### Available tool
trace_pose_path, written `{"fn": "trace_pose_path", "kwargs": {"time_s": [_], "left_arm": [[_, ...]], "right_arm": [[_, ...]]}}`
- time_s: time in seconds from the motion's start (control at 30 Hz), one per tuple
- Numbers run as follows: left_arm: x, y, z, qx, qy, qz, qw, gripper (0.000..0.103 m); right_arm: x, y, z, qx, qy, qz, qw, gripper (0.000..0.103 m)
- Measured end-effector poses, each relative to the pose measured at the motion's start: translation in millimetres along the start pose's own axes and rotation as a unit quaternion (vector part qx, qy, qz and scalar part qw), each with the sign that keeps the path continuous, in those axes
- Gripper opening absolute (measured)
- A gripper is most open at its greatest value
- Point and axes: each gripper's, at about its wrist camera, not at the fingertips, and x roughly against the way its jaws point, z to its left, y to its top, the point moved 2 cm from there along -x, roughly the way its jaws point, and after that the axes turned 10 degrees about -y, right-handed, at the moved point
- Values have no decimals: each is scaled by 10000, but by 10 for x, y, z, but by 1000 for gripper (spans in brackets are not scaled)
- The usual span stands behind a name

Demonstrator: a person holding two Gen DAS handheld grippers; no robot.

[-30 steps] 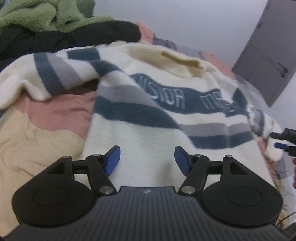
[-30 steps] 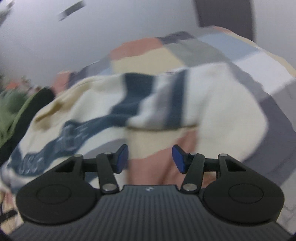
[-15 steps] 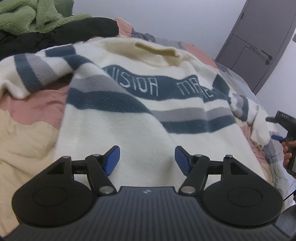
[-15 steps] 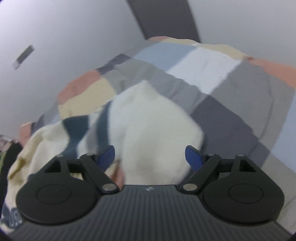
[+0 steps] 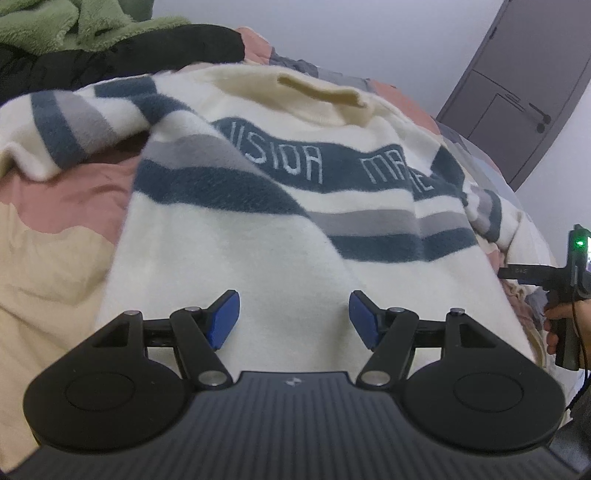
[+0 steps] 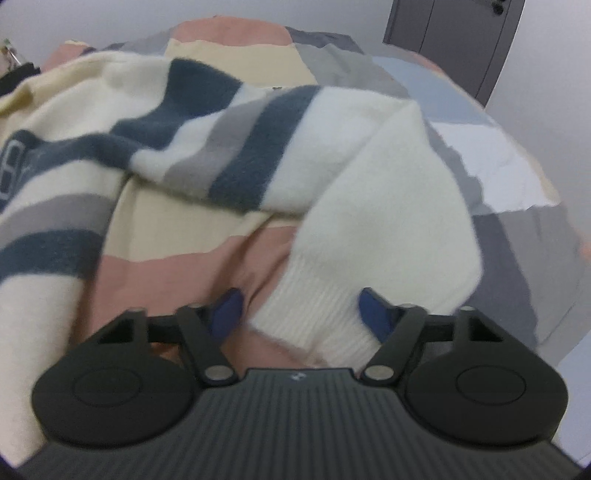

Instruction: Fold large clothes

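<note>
A cream sweater (image 5: 258, 236) with navy and grey stripes and a lettered band lies spread on the bed. My left gripper (image 5: 293, 319) is open and empty over the sweater's plain lower body. In the right wrist view the sweater's right sleeve (image 6: 388, 221) bends toward me, and its ribbed cuff (image 6: 317, 321) lies between the open fingers of my right gripper (image 6: 301, 314). The jaws are apart and not closed on the cuff. The right gripper (image 5: 532, 275) also shows at the right edge of the left wrist view.
The bed has a patchwork cover (image 6: 480, 122) of pink, cream, grey and blue. Green and black clothes (image 5: 74, 33) are piled at the back left. A dark grey door (image 5: 517, 92) stands at the right. The bed's edge (image 6: 554, 295) drops off to the right.
My right gripper has swung back and come down at the sleeve, so the cuff now lies between its open fingers. My left gripper has moved only slightly over the sweater's body.
</note>
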Motion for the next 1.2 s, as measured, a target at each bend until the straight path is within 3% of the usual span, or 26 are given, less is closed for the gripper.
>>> {"fn": "trace_pose_path", "kwargs": {"time_s": [0.03,0.07,0.17,0.33,0.57,0.73,0.9,1.07,1.2], "left_arm": [[-3,3,19,56,-17,4,10000,71],[-4,7,38,119,-50,8,9999,71],[12,25,91,312,-177,-7,9994,71],[92,64,132,393,-292,-125,9987,71],[196,133,176,525,-396,-286,9974,71],[234,120,228,577,-404,-280,9971,71],[346,173,332,723,-313,-499,9956,71],[536,229,554,1007,-175,-834,9913,71],[677,283,739,1318,-175,-1101,9850,71]], "right_arm": [[44,-9,-32,-24,-36,-26,10000,41],[86,0,-79,-116,-128,-22,9998,16],[152,56,-300,-381,-561,-3,9977,14],[561,316,-789,-985,-611,-448,9923,13],[1587,977,-1066,-1274,61,-1357,9825,13],[2461,1333,-636,-713,992,-2041,9713,13],[3191,1347,140,106,2038,-2447,9479,13],[3527,1047,990,849,3071,-2345,9184,13],[3483,744,1584,1376,3468,-1978,9065,13]]}}
